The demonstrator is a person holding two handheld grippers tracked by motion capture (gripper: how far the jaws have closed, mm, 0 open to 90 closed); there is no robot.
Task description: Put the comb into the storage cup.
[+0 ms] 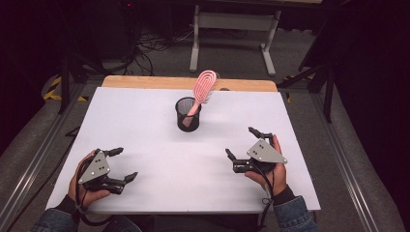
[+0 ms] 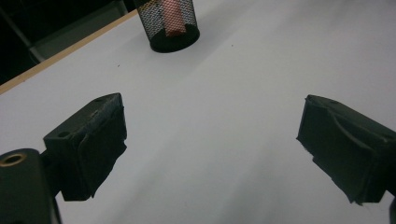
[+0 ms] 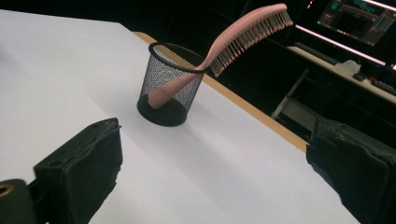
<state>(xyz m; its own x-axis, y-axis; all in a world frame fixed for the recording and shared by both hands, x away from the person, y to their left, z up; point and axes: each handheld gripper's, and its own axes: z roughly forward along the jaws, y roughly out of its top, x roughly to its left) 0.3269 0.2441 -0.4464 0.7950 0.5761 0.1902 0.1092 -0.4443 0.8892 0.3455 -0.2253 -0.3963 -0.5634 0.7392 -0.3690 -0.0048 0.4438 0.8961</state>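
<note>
Seen from above, looking forward and down over the whole white bench (image 1: pixel 145 111). Seen low and close along each tool, both angled toward the shared mesh cup (image 2: pixel 170 25) (image 3: pixel 169 84) mid-bench.

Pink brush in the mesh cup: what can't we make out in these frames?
- pink brush handle tip: high view, hidden by the mesh cup wall.
- Brush head: left gripper view, cut off by the top edge.
- Bristle detail: high view, too small.
- Cup floor: right gripper view, dark behind the mesh.
</note>
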